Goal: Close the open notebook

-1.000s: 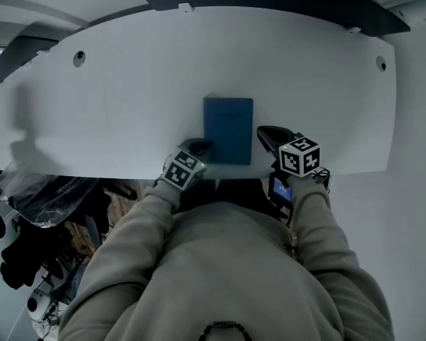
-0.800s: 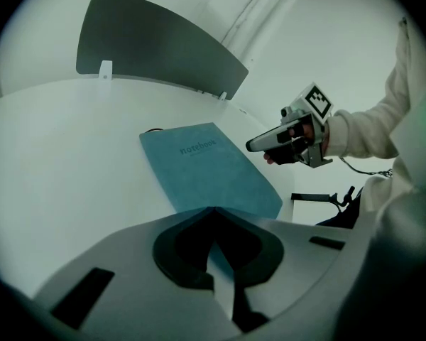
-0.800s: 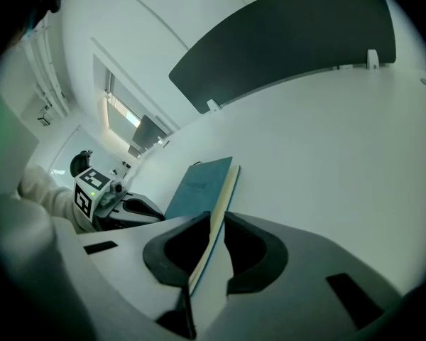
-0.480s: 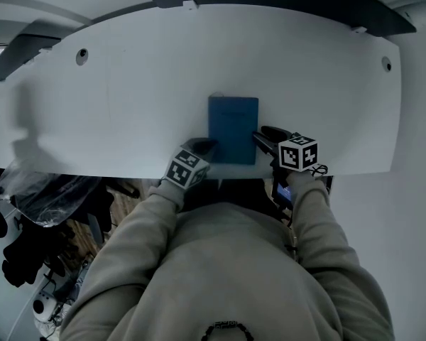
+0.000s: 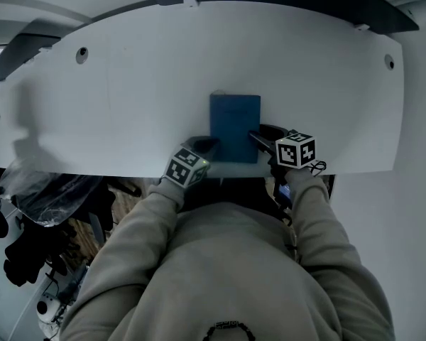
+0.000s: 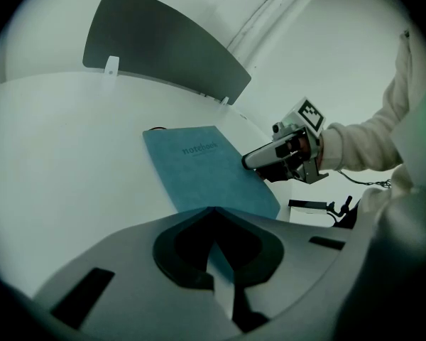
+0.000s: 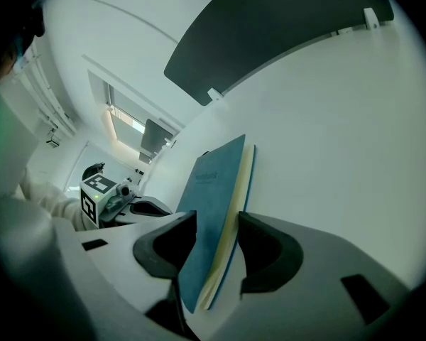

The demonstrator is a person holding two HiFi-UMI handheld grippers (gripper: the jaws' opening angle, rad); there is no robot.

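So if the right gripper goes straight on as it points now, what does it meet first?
The notebook: its edge already stands between the fingers of the right gripper, which have just been opening and do not press it.

- The head view sits above the person's shoulders and looks steeply down on the table (image 5: 128, 84), the notebook (image 5: 235, 128), the left tool (image 5: 202, 145) and the right tool (image 5: 259, 135).
- The left tool's view sits low at the notebook's near corner and faces across it to the right tool.
- The right tool's view is tight on the notebook's edge, rolled sideways, facing the left tool.
- All three views share the notebook.
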